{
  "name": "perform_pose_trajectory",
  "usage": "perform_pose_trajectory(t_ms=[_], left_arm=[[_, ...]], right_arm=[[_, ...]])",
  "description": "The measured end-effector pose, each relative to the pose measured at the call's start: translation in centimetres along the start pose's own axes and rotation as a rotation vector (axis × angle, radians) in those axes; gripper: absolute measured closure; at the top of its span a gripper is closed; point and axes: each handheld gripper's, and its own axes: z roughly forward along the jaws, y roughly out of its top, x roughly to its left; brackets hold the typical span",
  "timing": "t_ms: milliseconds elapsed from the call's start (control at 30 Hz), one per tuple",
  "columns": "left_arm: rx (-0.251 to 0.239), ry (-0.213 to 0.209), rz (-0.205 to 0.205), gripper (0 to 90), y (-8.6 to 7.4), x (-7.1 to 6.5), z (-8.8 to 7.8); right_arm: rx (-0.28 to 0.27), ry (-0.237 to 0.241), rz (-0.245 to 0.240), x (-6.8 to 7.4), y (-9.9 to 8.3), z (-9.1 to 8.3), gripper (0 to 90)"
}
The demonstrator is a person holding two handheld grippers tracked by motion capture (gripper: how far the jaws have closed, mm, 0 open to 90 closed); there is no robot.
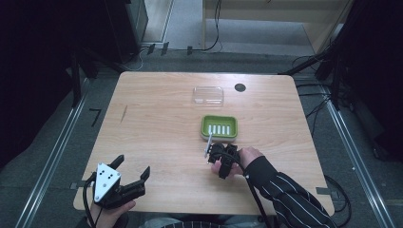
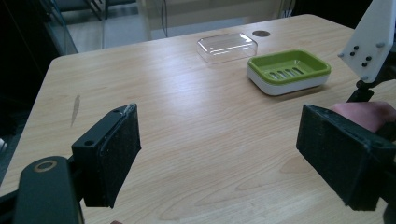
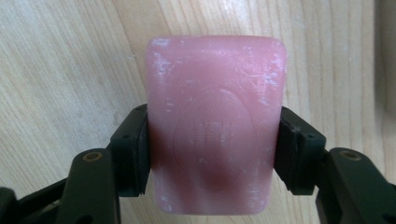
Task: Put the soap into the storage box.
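Note:
A pink bar of soap (image 3: pixel 215 84) with an oval stamp on its face sits between the jaws of my right gripper (image 3: pixel 215 144), which is shut on its two long sides, with the wooden table right behind it. From above, the right gripper (image 1: pixel 215 153) points down just in front of a green soap dish (image 1: pixel 219 118) with a slotted floor, and it hides the soap. My left gripper (image 1: pixel 132 165) rests open near the table's front left corner. Its pads (image 2: pixel 116 154) stand wide apart with nothing between them.
A clear plastic lid (image 1: pixel 208 95) lies behind the green dish (image 2: pixel 280 86), towards the table's far edge. A small black round hole cover (image 1: pixel 240 87) is to its right. Bare wood (image 2: pixel 187 116) stretches between my left gripper and the dish.

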Motion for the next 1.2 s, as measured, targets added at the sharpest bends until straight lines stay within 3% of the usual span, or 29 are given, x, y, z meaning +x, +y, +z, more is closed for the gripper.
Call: perform_pose_trajectory(t_ms=[1200], left_arm=[[-0.002, -0.001, -0.006, 14.1, 0.0, 0.0, 0.0]], right_arm=[[-0.025, -0.042, 0.048, -2.5, -1.7, -1.6, 38.8]])
